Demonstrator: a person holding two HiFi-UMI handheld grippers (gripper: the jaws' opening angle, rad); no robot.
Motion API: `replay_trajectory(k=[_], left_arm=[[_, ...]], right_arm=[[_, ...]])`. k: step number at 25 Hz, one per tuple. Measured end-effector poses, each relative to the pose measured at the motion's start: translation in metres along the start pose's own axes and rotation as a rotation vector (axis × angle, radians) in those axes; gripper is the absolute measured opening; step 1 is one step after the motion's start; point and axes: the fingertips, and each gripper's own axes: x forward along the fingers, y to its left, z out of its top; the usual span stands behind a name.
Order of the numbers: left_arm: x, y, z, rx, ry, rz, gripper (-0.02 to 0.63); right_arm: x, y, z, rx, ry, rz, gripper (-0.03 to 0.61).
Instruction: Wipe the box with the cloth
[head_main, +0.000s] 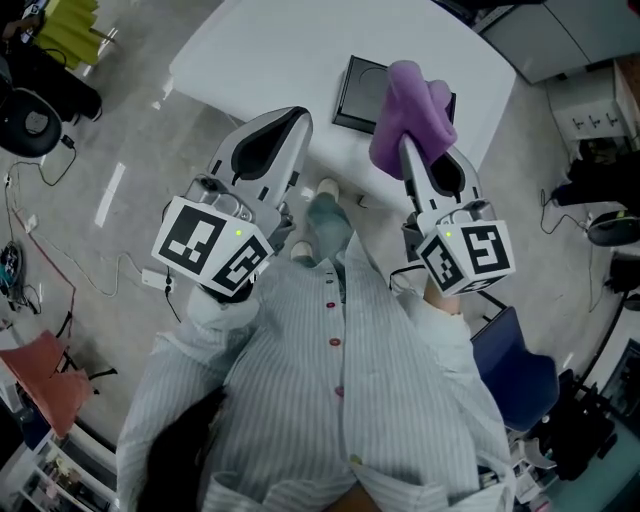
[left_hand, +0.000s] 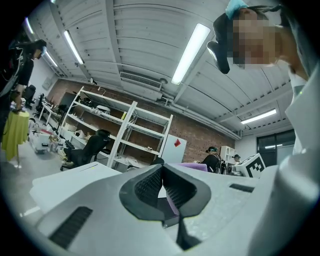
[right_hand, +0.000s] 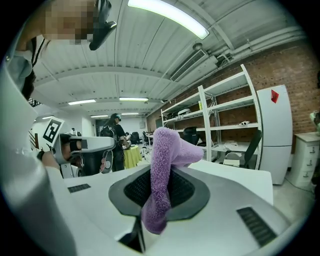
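The right tongs (head_main: 408, 150) are squeezed tight on the cloth (head_main: 410, 100). The cloth is purple, soft and fuzzy like a towel. It sticks up past the tip of these tongs in a floppy lump, and a short end hangs down between the dark, bumpy pads (right_hand: 185, 187).

The left tongs (head_main: 290, 118) are closed with nothing in them. Their two dark pads meet at the tip, and only a thin slit shows lower down.

Both tongs are smooth, white and rounded. Each has a cube (head_main: 212, 248) with black and white squares at the end nearest the person.

The box (head_main: 358, 92) is flat, black and a bit shiny, with square corners. It lies on the desk (head_main: 280, 50) just past the tip of the right tongs, and ahead and to the right of the left tongs. The cloth hides part of the box. I cannot tell if the cloth touches it.

The desk is white and smooth with a rounded corner. The tip of the left tongs is over its near edge.
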Motion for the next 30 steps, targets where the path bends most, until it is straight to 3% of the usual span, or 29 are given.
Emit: replay_trajectory(k=[11,30], left_arm=[[0.114,0.03,0.018,0.007,0.041,-0.025,0.009],[0.182,0.063,-0.004,-0.006,0.14,-0.057,0.009]], right_arm=[[0.065,-0.096,0.033,0.022,0.019,-0.017,0.063],[0.104,-0.138,0.037,0.04,0.049,-0.027,0.063]])
